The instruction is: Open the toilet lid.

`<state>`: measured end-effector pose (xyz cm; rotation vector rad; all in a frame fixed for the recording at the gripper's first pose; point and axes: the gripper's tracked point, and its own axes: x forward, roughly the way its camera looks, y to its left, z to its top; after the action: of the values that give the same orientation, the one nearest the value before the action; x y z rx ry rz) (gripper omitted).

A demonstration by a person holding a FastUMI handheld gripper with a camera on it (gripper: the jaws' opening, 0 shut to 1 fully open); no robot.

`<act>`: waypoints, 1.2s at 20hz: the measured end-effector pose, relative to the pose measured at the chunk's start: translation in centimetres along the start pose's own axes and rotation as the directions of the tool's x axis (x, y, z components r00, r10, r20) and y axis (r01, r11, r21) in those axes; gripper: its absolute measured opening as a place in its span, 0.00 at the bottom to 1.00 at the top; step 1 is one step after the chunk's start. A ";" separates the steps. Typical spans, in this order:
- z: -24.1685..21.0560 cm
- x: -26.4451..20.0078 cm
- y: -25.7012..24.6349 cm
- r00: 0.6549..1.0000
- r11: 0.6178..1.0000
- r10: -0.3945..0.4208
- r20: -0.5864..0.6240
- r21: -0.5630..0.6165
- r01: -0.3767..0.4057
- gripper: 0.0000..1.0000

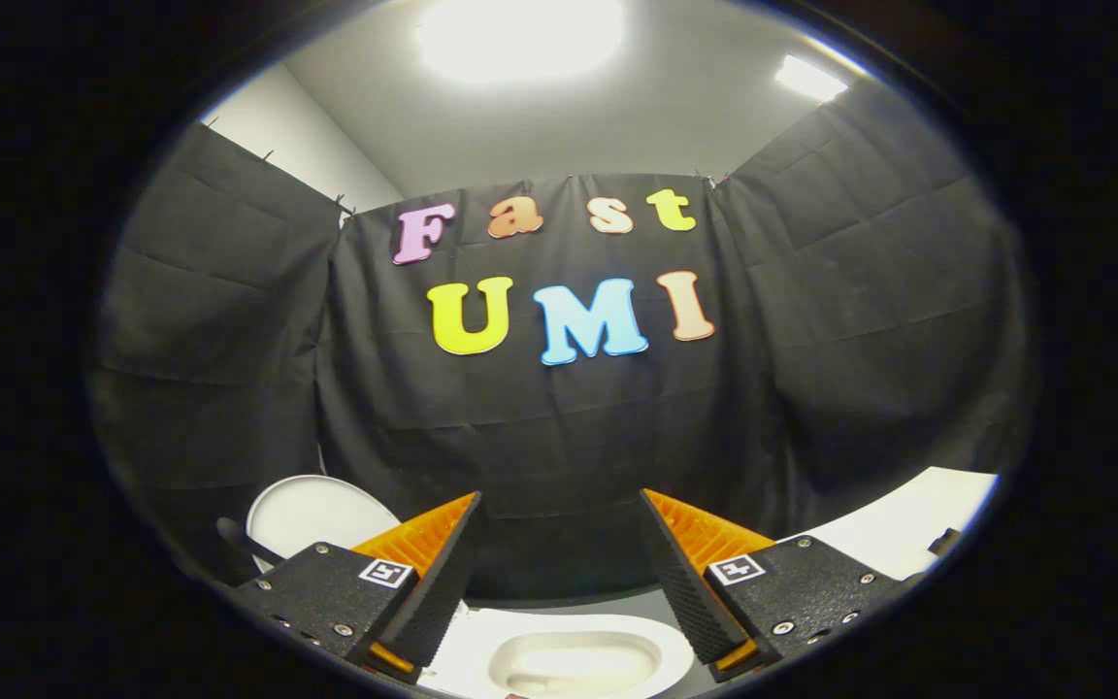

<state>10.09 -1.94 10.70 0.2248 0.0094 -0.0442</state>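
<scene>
My gripper is open, its orange and black fingers spread wide with nothing between them. Below them and just ahead lies the white toilet seat and bowl, its oval opening uncovered. A round white lid stands raised beyond the left finger, against the black cloth; the finger hides its lower part. The fingers touch neither the lid nor the bowl.
Black cloth walls close in the booth on three sides. A white flat surface lies to the right of the right finger, with a small dark object at its edge. A dark curved part shows beside the lid.
</scene>
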 end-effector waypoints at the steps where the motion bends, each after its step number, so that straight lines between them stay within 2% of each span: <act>1: -0.2 0.2 -1.5 1.000 1.000 -0.017 0.004 -0.015 0.017 0.95; 5: -2.8 0.1 -6.1 0.998 0.998 -0.064 -0.010 -0.029 0.063 0.95; 14: -10.6 -3.9 -7.8 0.994 0.994 -0.104 -0.039 -0.026 0.103 0.96; 18: -14.2 -5.6 -9.1 0.981 0.986 -0.167 -0.102 -0.044 0.164 0.96; 24: -14.3 -5.9 -9.6 0.973 0.979 -0.194 -0.126 -0.082 0.184 0.96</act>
<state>3.68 -7.81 -5.27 0.1557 0.1660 -0.2187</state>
